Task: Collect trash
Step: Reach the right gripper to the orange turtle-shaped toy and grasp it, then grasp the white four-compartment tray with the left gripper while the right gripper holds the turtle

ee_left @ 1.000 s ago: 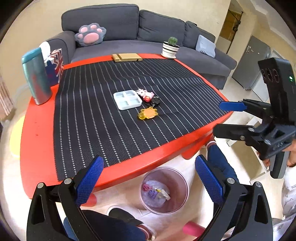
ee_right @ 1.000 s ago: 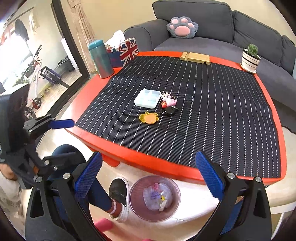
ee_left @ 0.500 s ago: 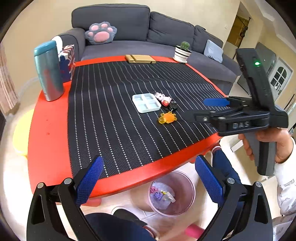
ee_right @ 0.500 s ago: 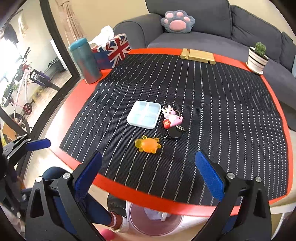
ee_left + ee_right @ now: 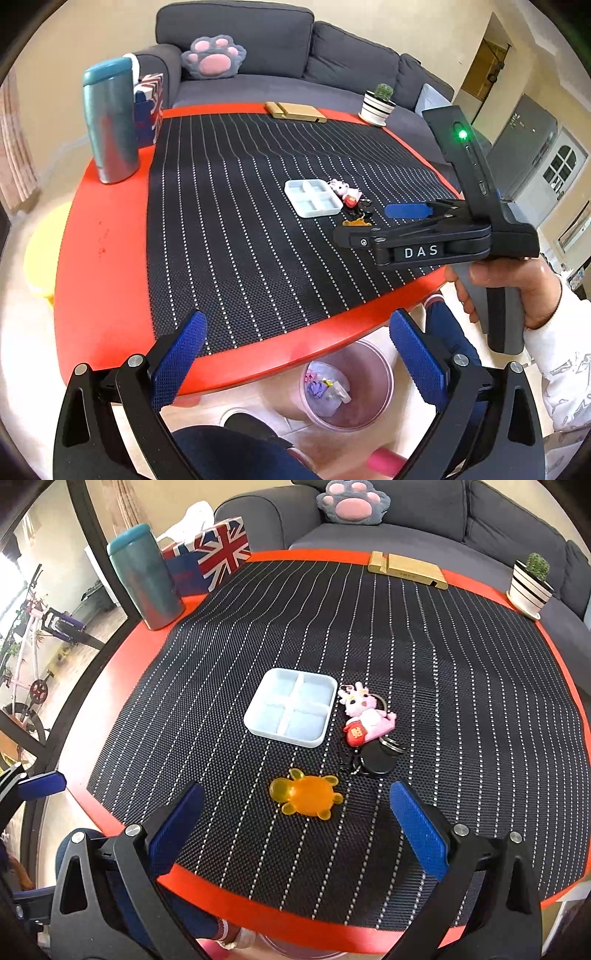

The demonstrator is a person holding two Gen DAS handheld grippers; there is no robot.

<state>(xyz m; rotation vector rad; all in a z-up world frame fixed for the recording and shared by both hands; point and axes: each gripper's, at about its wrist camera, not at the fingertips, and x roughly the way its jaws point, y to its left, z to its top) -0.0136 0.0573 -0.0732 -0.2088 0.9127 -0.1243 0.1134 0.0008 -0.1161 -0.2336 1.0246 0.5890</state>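
Two claws are in view, both spread wide and holding nothing. On the left, the left claw (image 5: 295, 354) hangs over the near edge of the red counter (image 5: 107, 295), its blue pads apart, and directly below it at 6 o'clock a pink bin (image 5: 347, 387) stands on the floor with crumpled wrappers (image 5: 327, 387) inside. At 10 o'clock on the counter a teal tumbler (image 5: 110, 122) stands upright just beside a flag-print box (image 5: 149, 107). A striped black mat (image 5: 332, 664) covers most of the counter. Near the middle of the mat lies a white four-part tray (image 5: 291, 710), empty as far as shows. Just beside its right edge lies a pink bunny keychain (image 5: 365, 716), with a black round tag (image 5: 378, 757) on rings touching its lower end. An orange turtle (image 5: 306, 795) lies at 6 o'clock from the tray, apart from it, and sits between the pads of the right claw (image 5: 297, 819), which hovers low over the near mat. A tan stand (image 5: 406, 570) lies at 12 o'clock on the far edge, and a potted cactus (image 5: 532, 583) stands at 2 o'clock. From the left wrist view, a hand (image 5: 517, 288) grips the right claw's handle at 3 o'clock.
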